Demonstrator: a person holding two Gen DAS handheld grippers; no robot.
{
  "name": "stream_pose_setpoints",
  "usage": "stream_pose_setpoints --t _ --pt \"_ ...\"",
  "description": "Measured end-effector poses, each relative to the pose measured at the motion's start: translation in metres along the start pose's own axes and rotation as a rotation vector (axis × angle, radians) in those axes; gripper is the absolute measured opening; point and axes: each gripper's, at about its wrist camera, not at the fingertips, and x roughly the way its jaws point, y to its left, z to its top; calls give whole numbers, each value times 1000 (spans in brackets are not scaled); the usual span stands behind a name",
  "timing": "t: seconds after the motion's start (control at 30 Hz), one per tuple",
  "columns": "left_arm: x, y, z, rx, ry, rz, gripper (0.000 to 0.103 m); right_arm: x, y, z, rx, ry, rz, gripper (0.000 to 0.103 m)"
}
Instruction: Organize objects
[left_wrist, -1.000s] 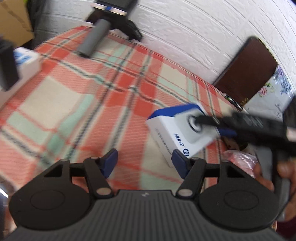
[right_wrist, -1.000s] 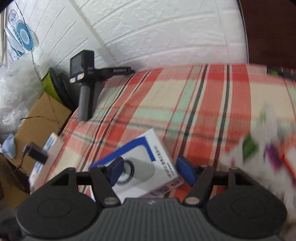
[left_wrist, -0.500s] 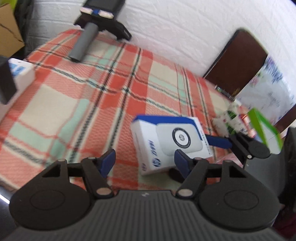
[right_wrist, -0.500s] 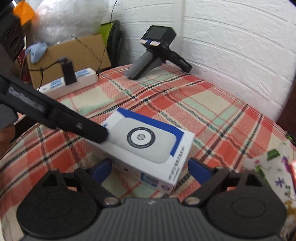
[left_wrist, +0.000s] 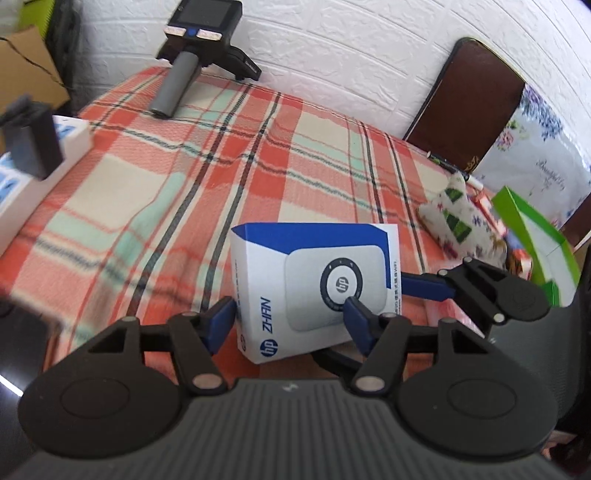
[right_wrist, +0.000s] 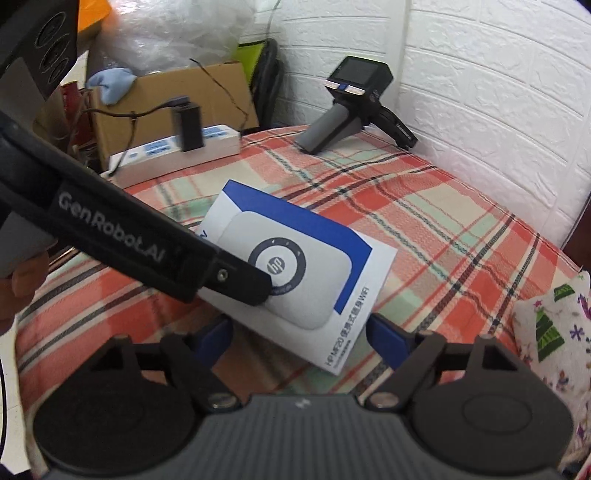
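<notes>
On the far left I see a white power strip (left_wrist: 33, 155) at the edge of the plaid cloth (left_wrist: 155, 221), and a black handheld device (left_wrist: 199, 48) lying at the far side against the white wall. My left gripper (left_wrist: 288, 321) has the blue and white box (left_wrist: 317, 288) between its blue fingers; the jaws are closing, one finger over the box's top face, the other just beside its left edge. The box sits tilted on the cloth, near the middle. My right gripper (right_wrist: 299, 336) is closing too, with the box's near corner (right_wrist: 295, 273) between its fingers, untouched. A patterned pouch (left_wrist: 461, 225) lies far right.
</notes>
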Motion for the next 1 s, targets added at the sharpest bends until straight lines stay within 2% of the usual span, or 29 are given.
stream_pose_setpoints --t 0.13,0.27,1.0 --pt "-12 -6 -19 14 -17 31 66 -16 14 -12 -21 -7 9 82" --pt "-14 -6 -30 8 -21 28 66 -26 24 -17 -41 -23 -4 81" --pt "-16 13 -32 -48 -33 -15 66 -20 32 -3 -28 -21 -2 79"
